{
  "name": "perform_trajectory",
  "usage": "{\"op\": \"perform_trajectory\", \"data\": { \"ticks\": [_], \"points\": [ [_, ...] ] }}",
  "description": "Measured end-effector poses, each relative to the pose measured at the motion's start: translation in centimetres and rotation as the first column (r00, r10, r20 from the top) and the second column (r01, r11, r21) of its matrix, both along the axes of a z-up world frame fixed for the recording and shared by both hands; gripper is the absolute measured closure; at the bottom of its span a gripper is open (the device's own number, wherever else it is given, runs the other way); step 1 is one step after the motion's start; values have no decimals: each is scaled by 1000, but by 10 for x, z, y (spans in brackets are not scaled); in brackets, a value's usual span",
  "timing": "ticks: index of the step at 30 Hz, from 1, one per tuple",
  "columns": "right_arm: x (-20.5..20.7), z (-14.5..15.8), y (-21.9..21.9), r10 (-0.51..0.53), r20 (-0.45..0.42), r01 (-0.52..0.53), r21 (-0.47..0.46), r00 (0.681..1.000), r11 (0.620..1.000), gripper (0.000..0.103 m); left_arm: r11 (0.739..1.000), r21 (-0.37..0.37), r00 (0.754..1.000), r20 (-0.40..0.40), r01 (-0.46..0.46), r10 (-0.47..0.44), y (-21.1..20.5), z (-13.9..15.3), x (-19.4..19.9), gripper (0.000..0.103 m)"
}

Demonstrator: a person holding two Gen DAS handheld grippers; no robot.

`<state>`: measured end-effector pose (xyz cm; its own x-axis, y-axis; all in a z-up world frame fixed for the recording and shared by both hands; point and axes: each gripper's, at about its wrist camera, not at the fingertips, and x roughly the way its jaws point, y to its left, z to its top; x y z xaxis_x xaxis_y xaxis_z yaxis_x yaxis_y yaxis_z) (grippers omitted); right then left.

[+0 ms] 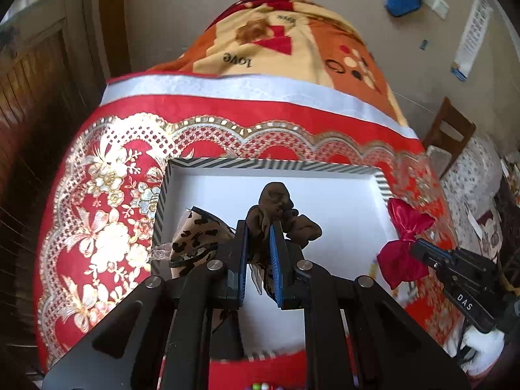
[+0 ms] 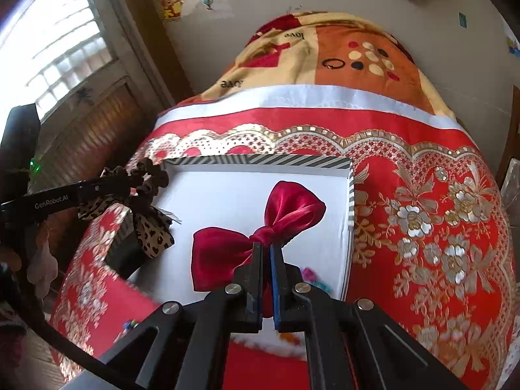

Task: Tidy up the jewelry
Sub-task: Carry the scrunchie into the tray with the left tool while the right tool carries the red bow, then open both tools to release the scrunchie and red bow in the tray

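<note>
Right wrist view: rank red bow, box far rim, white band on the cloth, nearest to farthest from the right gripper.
1. red bow: clamped at its knot in the right gripper, over the box floor.
2. box far rim: striped edge, straight ahead beyond the bow.
3. white band: across the red cloth, behind the box, before the blanket.

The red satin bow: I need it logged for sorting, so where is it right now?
The red satin bow is pinched at its knot in the right gripper, above the right part of the white striped-rim tray, right of the left gripper.
</note>
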<state>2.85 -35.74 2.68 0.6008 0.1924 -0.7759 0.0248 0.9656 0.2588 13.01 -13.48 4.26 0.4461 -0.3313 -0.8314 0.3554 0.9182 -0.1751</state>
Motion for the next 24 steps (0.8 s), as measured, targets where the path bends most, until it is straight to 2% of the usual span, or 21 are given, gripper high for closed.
{"op": "perform_trajectory", "data": {
  "ticks": [6, 12, 14, 16, 17, 18, 20, 21, 24],
  "points": [
    [33, -27, -10, -37, -46, 37, 10, 998, 999, 100, 997, 32, 997, -46, -66, 68, -2, -29, 35, 91],
    [50, -55, -17, -60, -105, 62, 15, 993, 998, 100, 994, 74, 993, -82, -84, 90, 0, -52, 44, 90],
    [52, -62, -16, -64, -117, 63, -5, 991, 998, 100, 994, 68, 992, -86, -89, 94, 1, -56, 43, 88],
    [53, -66, -14, -60, -127, 56, -30, 990, 998, 100, 996, 19, 993, -86, -82, 84, 5, -57, 42, 71],
    [53, -65, -14, -58, -124, 55, -33, 991, 998, 100, 997, 7, 994, -81, -77, 77, 5, -56, 41, 59],
    [52, -65, -14, -57, -120, 53, -36, 991, 998, 96, 997, 4, 994, -71, -80, 80, 6, -55, 40, 54],
    [51, -62, -12, -53, -115, 49, -37, 992, 998, 87, 996, 2, 994, -64, -88, 88, 7, -52, 38, 54],
    [49, -60, -11, -49, -108, 46, -29, 993, 999, 78, 996, 3, 994, -60, -90, 90, 7, -50, 36, 54],
    [41, -52, -7, -36, -85, 35, -11, 996, 999, 74, 996, 7, 995, -41, -90, 90, 7, -41, 31, 54]
  ]
}}
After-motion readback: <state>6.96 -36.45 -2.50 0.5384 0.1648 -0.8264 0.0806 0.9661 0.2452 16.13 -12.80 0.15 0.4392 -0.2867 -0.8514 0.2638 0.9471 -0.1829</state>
